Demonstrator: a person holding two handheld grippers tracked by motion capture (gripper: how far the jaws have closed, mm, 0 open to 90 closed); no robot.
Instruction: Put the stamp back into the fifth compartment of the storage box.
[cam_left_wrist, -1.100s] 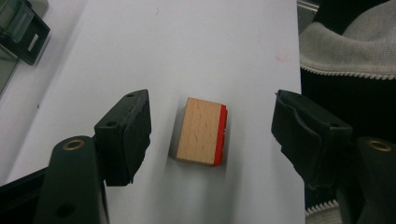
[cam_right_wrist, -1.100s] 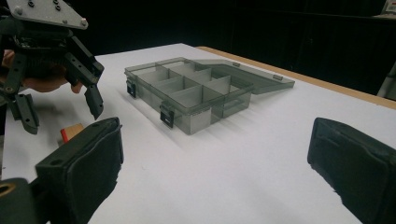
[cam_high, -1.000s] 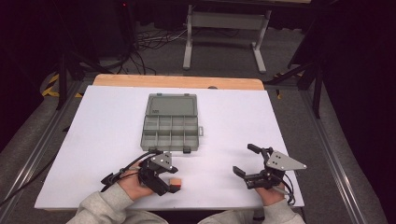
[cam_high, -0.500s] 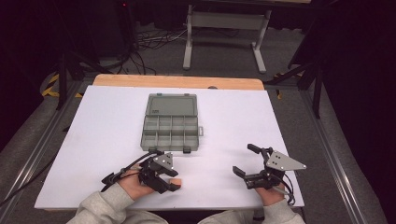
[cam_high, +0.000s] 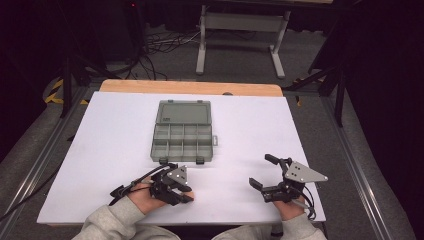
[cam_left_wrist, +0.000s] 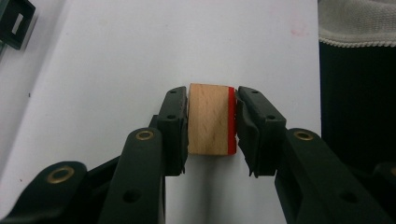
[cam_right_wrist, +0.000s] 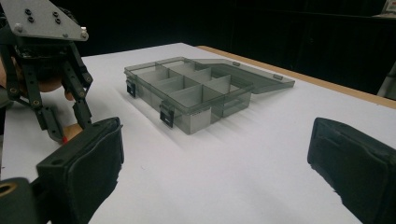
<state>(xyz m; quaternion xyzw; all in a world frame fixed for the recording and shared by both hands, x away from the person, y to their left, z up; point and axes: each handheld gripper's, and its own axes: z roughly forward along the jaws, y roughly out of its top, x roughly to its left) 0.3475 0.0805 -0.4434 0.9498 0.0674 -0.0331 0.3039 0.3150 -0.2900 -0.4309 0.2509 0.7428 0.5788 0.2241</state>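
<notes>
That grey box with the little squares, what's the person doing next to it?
A person holds a gripper in each hand at a white table. The left gripper has just been closing and now pinches a small wooden block with one red side. The right gripper waits open with nothing in it. The grey box lies open in the middle, and its little compartments look empty.

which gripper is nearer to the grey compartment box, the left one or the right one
Left. The left gripper sits just below the front edge of the compartment box, its jaws shut on a wooden block. The right gripper is off toward the box's right, farther away, jaws open.
</notes>
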